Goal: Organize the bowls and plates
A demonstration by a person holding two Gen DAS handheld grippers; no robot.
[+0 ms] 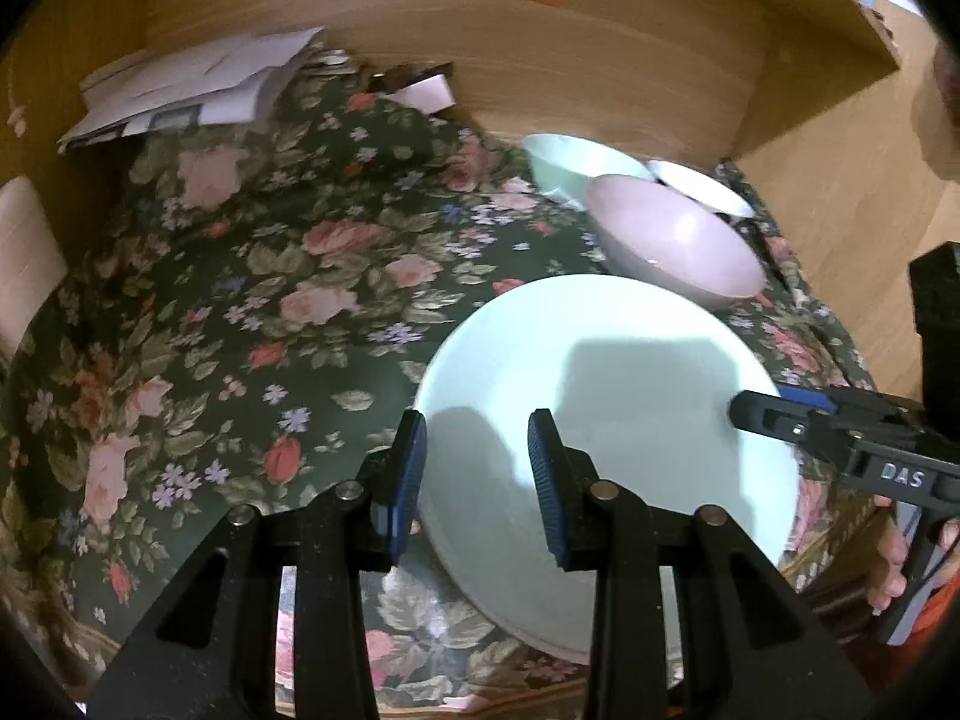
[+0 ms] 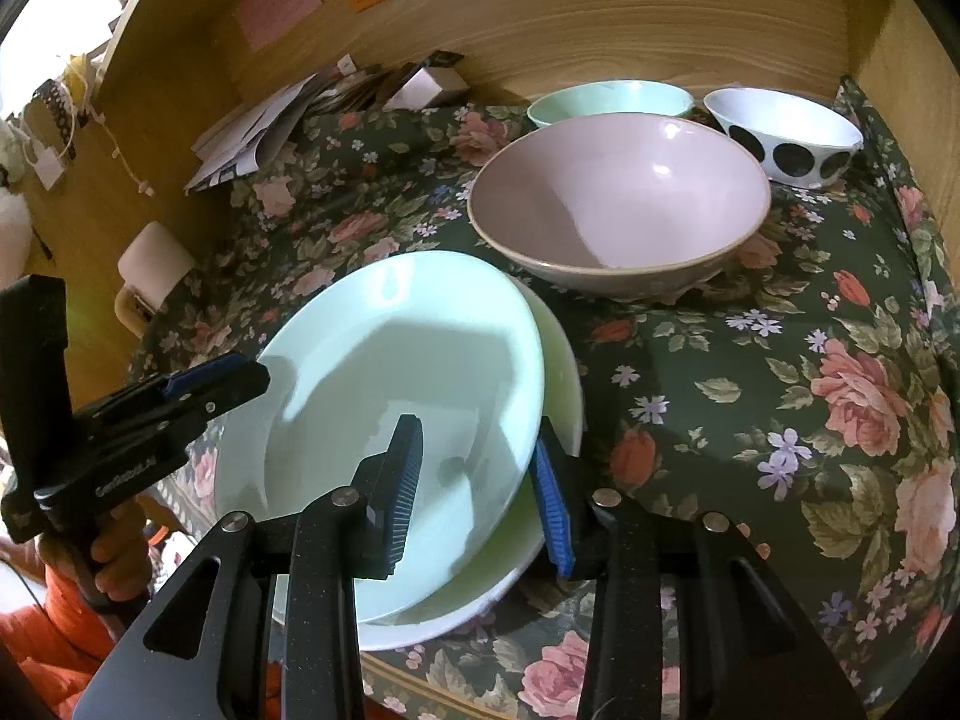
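A pale mint plate lies tilted on a second pale plate on the floral cloth; it also shows in the left wrist view. My right gripper is open, its fingers straddling the top plate's right rim. My left gripper is open over the plate's left edge; it also appears in the right wrist view. Behind stand a pink bowl, a mint bowl and a white bowl with black dots.
A floral cloth covers the table inside a wooden alcove. Papers and envelopes are piled at the back left, with a small box beside them. A cream chair back stands at the left.
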